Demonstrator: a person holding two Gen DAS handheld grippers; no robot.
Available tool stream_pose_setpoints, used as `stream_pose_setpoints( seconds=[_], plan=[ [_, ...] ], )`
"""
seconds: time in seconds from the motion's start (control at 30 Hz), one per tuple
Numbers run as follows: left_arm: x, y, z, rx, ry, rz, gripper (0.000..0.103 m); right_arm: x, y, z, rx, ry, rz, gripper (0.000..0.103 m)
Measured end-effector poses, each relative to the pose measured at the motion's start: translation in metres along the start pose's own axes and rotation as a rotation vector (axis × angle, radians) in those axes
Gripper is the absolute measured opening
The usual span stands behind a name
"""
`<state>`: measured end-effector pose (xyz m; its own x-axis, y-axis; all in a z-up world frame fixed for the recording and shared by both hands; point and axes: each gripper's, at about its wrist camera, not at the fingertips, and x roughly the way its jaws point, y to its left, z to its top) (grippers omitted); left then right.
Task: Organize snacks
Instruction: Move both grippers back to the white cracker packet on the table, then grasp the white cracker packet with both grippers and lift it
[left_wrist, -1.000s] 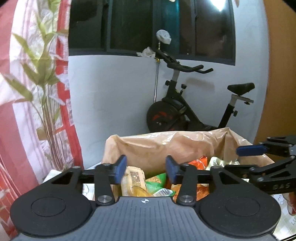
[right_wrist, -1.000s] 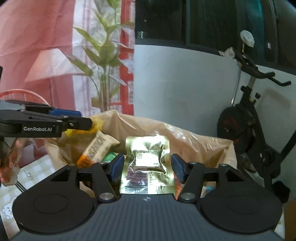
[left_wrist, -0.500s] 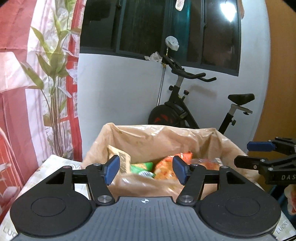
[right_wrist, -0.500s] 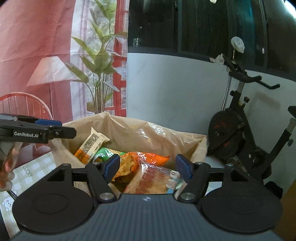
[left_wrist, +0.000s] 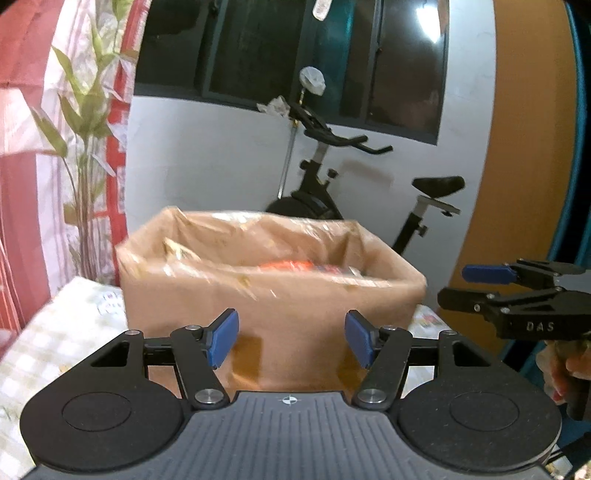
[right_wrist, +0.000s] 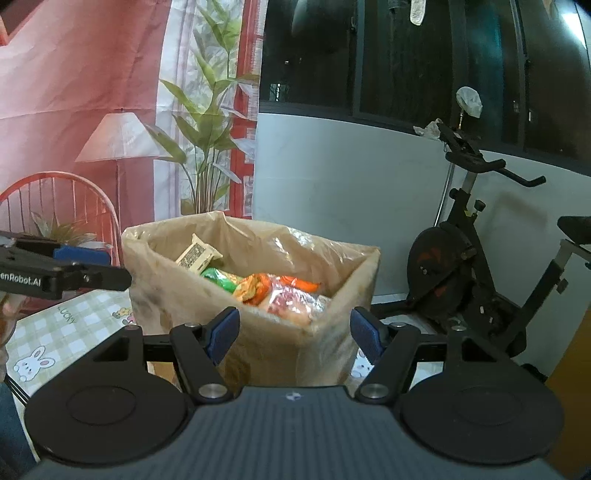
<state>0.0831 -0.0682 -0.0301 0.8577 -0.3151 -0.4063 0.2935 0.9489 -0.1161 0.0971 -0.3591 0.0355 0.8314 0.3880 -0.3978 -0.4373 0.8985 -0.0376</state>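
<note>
Left gripper (left_wrist: 291, 341): held wide open, nothing between its blue pads; it is aimed at the near wall of the box from just in front of it.
Right gripper (right_wrist: 293, 334): spread wide, nothing gripped; it is pointed at the near corner of the box, slightly above the rim.
Box (right_wrist: 258, 332): a cardboard box lined with a brownish plastic bag is seen straight ahead of both grippers, standing on the desk; in the left wrist view (left_wrist: 273, 295) it is blurred.
Snacks (right_wrist: 273, 291): packets are piled inside the box, beyond the right gripper's fingertips; orange and green wrappers and a clear pouch are made out.
Beige bar (right_wrist: 197, 254): a wrapped bar is leaned upright against the far-left inner wall of the box, ahead and to the left of the right gripper.
Desk (right_wrist: 70, 328): covered by a checked cloth with rabbit prints, visible to the left of the right gripper and beneath the box.
Gripper positions: the right gripper is seen at the right edge of the left wrist view (left_wrist: 517, 295), the left gripper at the left edge of the right wrist view (right_wrist: 66, 273), both near the box.
Exercise bike (right_wrist: 472, 266): stood against the white wall, ahead and to the right of the right gripper, behind the box.
</note>
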Motion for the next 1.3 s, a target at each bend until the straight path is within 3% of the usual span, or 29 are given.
stream_pose_setpoints(
  seconds=[0.47, 0.83, 1.13, 1.3],
  plan=[
    [0.047, -0.028, -0.064, -0.029, 0.170, -0.102, 0.065, -0.006, -0.026, -0.074, -0.016, 0.109, -0.054, 0.069],
    [0.109, -0.047, -0.094, -0.067, 0.308, -0.145, 0.060, 0.027, -0.034, -0.155, -0.062, 0.278, 0.038, 0.069],
    [0.156, -0.070, -0.112, -0.092, 0.427, -0.188, 0.060, 0.045, -0.049, -0.177, -0.059, 0.346, 0.088, 0.069],
    [0.171, -0.082, -0.120, -0.083, 0.432, -0.202, 0.060, 0.056, -0.046, -0.178, -0.097, 0.367, 0.117, 0.069]
  ],
)
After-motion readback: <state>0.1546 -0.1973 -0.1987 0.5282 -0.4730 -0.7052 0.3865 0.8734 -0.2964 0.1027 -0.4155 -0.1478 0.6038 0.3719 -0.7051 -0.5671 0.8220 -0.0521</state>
